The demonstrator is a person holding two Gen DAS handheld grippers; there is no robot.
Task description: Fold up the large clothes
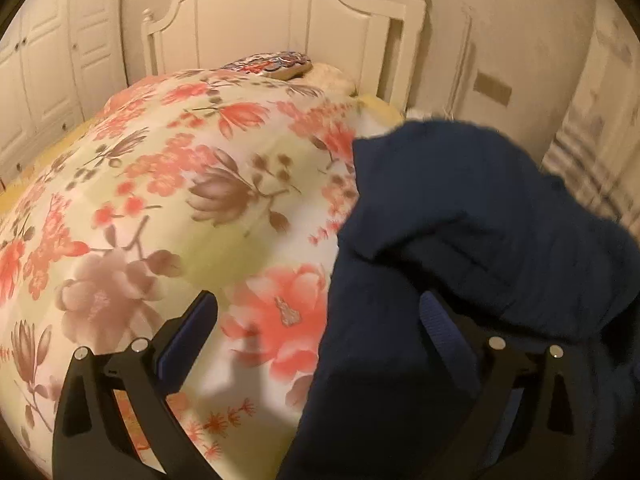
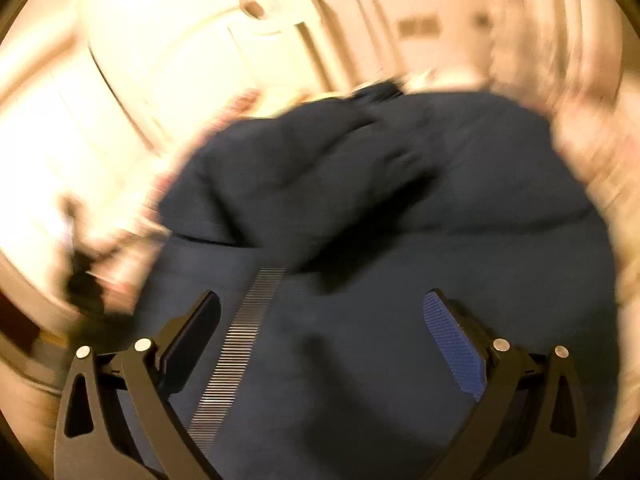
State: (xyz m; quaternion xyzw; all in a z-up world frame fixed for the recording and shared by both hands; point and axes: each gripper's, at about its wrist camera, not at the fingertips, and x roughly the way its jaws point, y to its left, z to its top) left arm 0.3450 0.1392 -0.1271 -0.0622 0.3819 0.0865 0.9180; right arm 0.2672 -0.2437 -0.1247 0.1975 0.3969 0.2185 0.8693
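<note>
A bedroom in a home. A bed fills the left wrist view, spread with a floral quilt (image 1: 168,184) in pink and pale green, a patterned pillow (image 1: 266,63) lying at its head. Behind stands a white carved headboard (image 1: 288,20) with knobbed posts, and white panelled wardrobe doors (image 1: 48,68) line the wall beside it.

Left gripper (image 1: 316,328) tilted downward, jaws spread wide, gripping nothing, right gripper (image 2: 320,328) angled down too, jaws wide apart, blurred
</note>
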